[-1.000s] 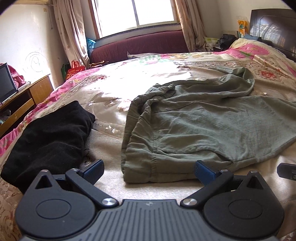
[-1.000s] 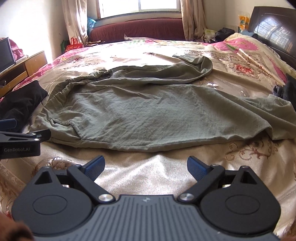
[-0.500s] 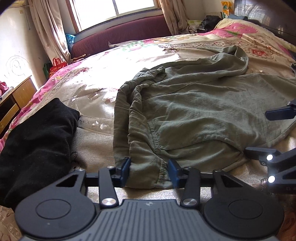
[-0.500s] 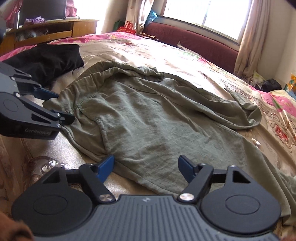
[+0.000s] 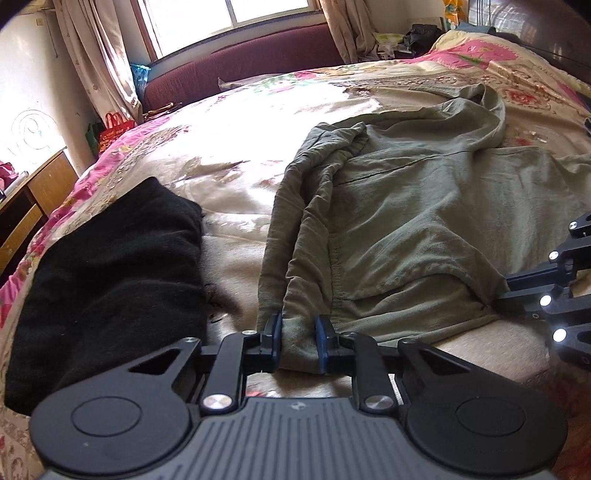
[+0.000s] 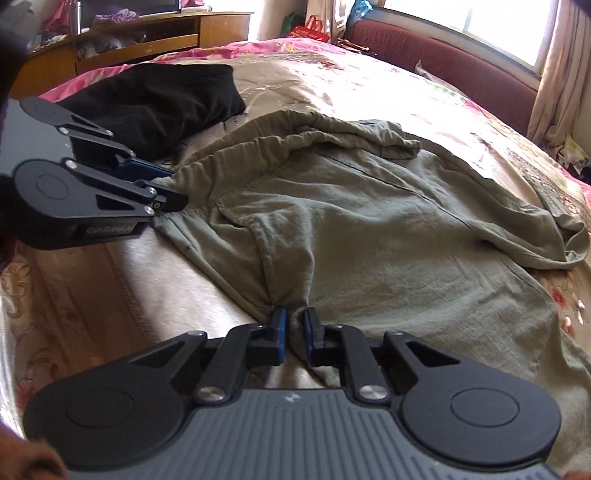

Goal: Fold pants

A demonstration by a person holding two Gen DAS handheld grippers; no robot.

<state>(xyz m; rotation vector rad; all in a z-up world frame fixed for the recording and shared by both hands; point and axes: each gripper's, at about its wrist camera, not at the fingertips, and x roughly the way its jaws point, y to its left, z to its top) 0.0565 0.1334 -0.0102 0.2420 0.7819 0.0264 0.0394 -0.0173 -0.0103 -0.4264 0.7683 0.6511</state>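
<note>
In the left wrist view, the left gripper is closed on the pants, its blue pads pinching a bunched fold at the near corner of the waistband. The olive-green pants lie spread across the bed, waistband toward the camera and to the left, legs running off to the right and back. One leg is folded over at the far side, forming a loop near the floral part of the bedspread. A black cloth lies on the bed just left of the pants, apart from them. The right gripper enters from the right edge, its fingers reaching the lower hem of the pants. A window with curtains and a dark red couch sit beyond the bed.

In the right wrist view, the right gripper is clamped on the near edge of the pants, a pleat of fabric drawn up between its pads. The left gripper comes in from the left and holds the waistband corner, where the cloth gathers into its fingers. The black cloth lies behind the left gripper, near the waistband. A wooden cabinet stands past the bed at upper left, and the couch runs under the window at upper right.
</note>
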